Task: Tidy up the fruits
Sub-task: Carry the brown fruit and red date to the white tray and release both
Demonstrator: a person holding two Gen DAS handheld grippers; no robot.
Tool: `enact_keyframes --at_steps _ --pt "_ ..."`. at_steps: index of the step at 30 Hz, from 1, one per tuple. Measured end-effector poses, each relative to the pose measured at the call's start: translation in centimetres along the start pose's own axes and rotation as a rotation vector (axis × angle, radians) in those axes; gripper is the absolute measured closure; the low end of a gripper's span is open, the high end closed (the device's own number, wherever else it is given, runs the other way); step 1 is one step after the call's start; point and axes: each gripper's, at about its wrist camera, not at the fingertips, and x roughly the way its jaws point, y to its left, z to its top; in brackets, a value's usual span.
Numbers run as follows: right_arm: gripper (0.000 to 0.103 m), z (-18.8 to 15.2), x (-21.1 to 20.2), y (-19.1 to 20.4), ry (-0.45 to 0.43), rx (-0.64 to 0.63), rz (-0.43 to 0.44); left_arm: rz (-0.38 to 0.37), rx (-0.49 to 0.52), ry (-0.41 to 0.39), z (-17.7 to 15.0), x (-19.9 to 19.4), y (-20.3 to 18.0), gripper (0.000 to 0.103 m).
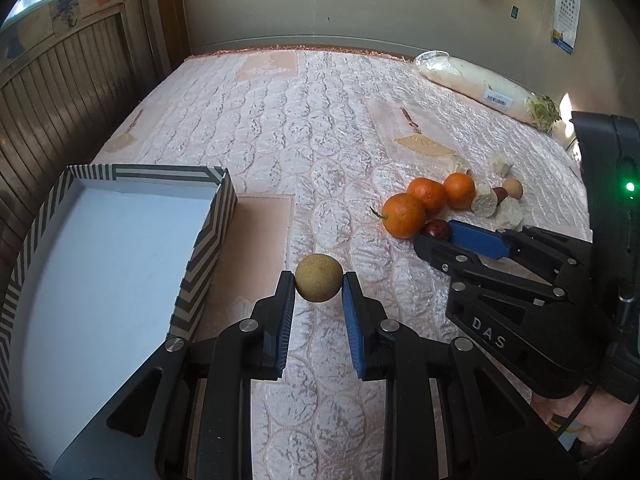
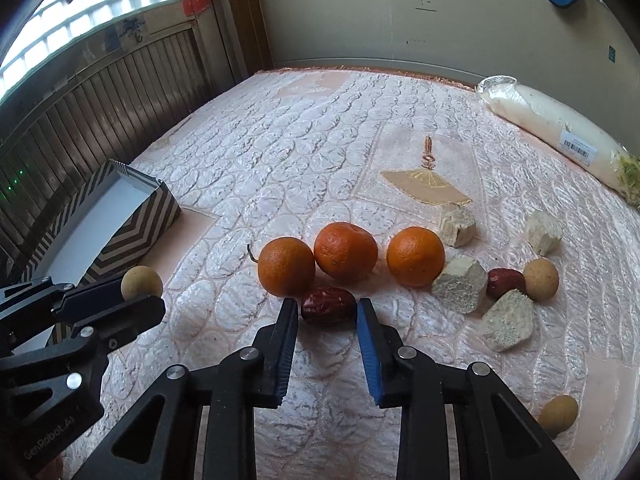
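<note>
Left claw [image 1: 319, 282]: pinching a round tan fruit [image 1: 319, 283] between both pads, lifted clear of the quilted bed cover [image 1: 280, 128].
Right claw [image 2: 328, 308]: fingers drawn in on a dark red date [image 2: 328, 305]; both pads at the date's ends, date resting on the bed cover. No earlier view is given for comparison.
Striped box [image 1: 208, 236]: open-topped, white inside, nothing visible in it; sits on the bed cover at the left, just beside the left claw.
Oranges [image 2: 345, 251]: three in a rough row on the bed cover, directly behind the held date; the leftmost one touches or nearly touches the date.
Pale crumbly chunks [image 2: 460, 284]: five pieces scattered right of the oranges.
Second date [image 2: 505, 282]: lies among the chunks, against another round tan fruit [image 2: 541, 279].
Third tan fruit [image 2: 558, 420]: alone at the near right, partly behind the right claw's frame.
Wrapped white radish [image 2: 560, 128]: along the far right edge, by the wall.
</note>
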Motion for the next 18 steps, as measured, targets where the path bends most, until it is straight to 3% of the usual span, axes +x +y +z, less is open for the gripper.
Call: enact_keyframes --at_steps 10,18 --pt "0.076 -0.8 -3.6 0.6 -0.055 -0.007 0.014 -0.011 -0.032 -0.03 0.2 -3.1 1.5 0.079" --pt "0.076 0.7 -6.4 5.8 -0.115 -0.112 0.102 0.05 -0.091 -0.09 1.3 -6.9 5.5 0.08"
